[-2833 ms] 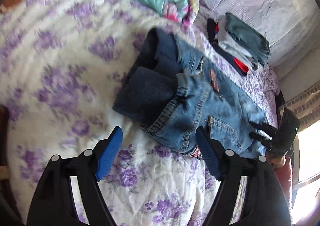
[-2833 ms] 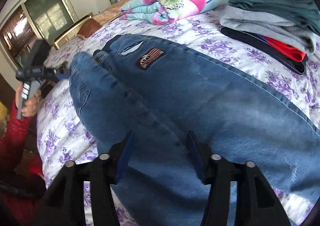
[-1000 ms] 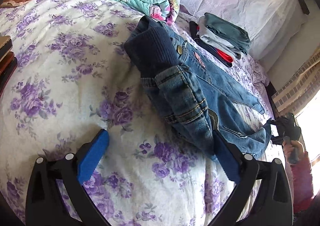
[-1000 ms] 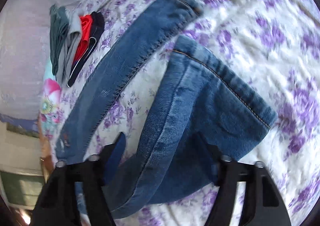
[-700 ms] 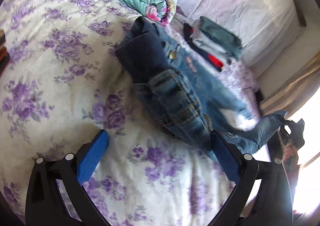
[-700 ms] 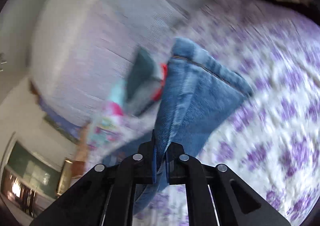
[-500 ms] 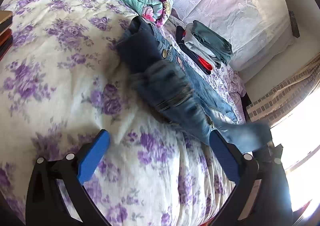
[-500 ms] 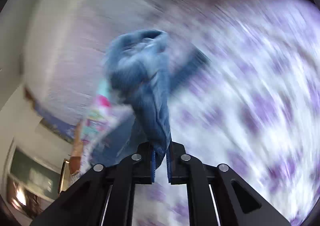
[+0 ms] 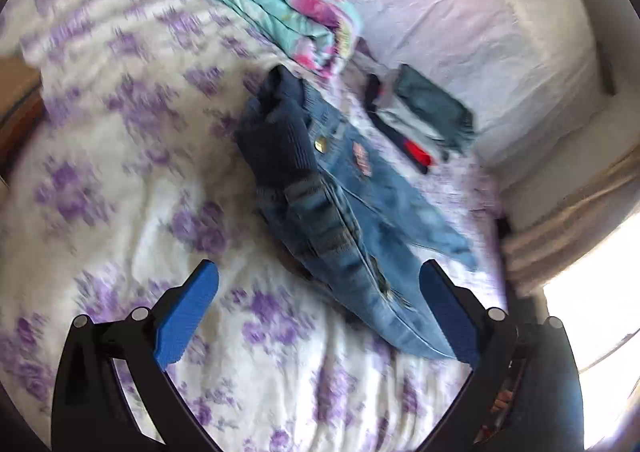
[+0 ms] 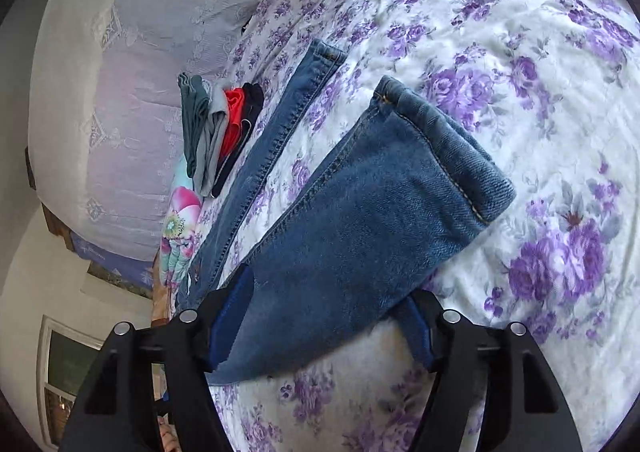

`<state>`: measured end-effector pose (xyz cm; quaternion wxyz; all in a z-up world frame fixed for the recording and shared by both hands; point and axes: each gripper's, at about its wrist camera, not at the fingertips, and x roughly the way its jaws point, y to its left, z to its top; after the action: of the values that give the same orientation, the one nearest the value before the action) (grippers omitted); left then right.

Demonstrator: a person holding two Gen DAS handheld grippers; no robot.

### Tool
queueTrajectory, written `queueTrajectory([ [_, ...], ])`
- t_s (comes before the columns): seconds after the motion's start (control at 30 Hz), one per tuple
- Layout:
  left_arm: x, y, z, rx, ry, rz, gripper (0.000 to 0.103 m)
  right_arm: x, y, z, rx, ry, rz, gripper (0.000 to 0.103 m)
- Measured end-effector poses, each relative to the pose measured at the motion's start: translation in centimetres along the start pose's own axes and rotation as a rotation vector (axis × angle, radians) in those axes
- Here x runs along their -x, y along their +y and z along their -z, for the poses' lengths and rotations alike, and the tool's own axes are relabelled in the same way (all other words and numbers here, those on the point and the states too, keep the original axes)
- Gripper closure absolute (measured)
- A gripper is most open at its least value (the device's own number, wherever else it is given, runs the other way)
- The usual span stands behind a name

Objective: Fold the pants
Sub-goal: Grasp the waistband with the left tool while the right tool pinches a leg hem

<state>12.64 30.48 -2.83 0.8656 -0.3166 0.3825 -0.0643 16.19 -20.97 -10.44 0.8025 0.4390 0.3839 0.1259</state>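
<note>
While the jeans (image 9: 340, 207) lie spread across the flowered bedspread (image 9: 120, 179), both tongs hang over them with nothing actually gripped. Left tongs (image 9: 318, 310) are wide open, blue pads far apart, hovering above the bed near the waist end of the jeans; one leg runs down past the right-hand pad, and I can't tell if it touches. The waist end sits up near the folded floral blanket (image 9: 272, 7), with a dark ribbed waistband bunched on top and a brass button showing.

From the right wrist view, the right tongs (image 10: 326, 318) have just been opening, and the wide cuffed leg (image 10: 384, 211) lies flat on the bed between the spread pads, not pinched. The hem of that leg points away from the camera, toward the upper right of that view. The other leg (image 10: 276, 139) lies stretched out alongside it, apart from it, with bedspread showing between the two, so the legs make a V.

Just beside that far leg sits a small stack of folded clothes (image 10: 218, 131), grey-green, grey, red and black, right up against the pale lace-covered headboard (image 10: 120, 111). Left view is a bit blurry.
</note>
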Motion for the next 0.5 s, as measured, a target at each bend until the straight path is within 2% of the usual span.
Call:
queueTrajectory([
  [0.07, -1.0, -0.7, -0.8, -0.001, 0.010, -0.058, 0.005, 0.1, -0.1, 0.1, -0.002, -0.001, -0.014, 0.034],
  [0.17, -2.8, -1.4, -2.0, 0.038, 0.036, -0.037, 0.005, 0.3, -0.2, 0.0, -0.006, 0.006, -0.019, 0.036],
  [0.23, -4.1, -1.9, -2.7, 0.045, 0.046, -0.054, 0.005, 0.6, -0.1, -0.2, 0.002, 0.013, -0.016, 0.042],
  [0.27, -5.0, -2.0, -3.0, 0.045, 0.056, -0.085, 0.005, 0.6, -0.2, -0.4, 0.008, 0.011, -0.009, 0.056],
  [0.3, -5.8, -1.8, -3.1, 0.058, 0.065, -0.114, 0.007, 0.5, -0.3, -0.7, 0.012, 0.011, -0.002, 0.075],
  [0.33, -6.8, -1.3, -2.9, 0.086, 0.084, -0.127, 0.016, 0.4, -0.8, -1.1, 0.012, 0.014, -0.005, 0.086],
  [0.37, -7.6, -0.6, -2.6, 0.108, 0.116, -0.113, 0.059, 0.3, -1.5, -1.5, -0.004, 0.022, -0.021, 0.093],
  [0.4, -8.3, 0.0, -2.1, 0.123, 0.154, -0.104, 0.075, 0.1, -2.3, -1.8, -0.027, 0.037, -0.040, 0.094],
  [0.5, -7.2, 1.4, -0.8, 0.166, 0.133, -0.031, 0.085, 0.2, -2.8, -1.8, -0.037, 0.051, -0.068, 0.095],
])
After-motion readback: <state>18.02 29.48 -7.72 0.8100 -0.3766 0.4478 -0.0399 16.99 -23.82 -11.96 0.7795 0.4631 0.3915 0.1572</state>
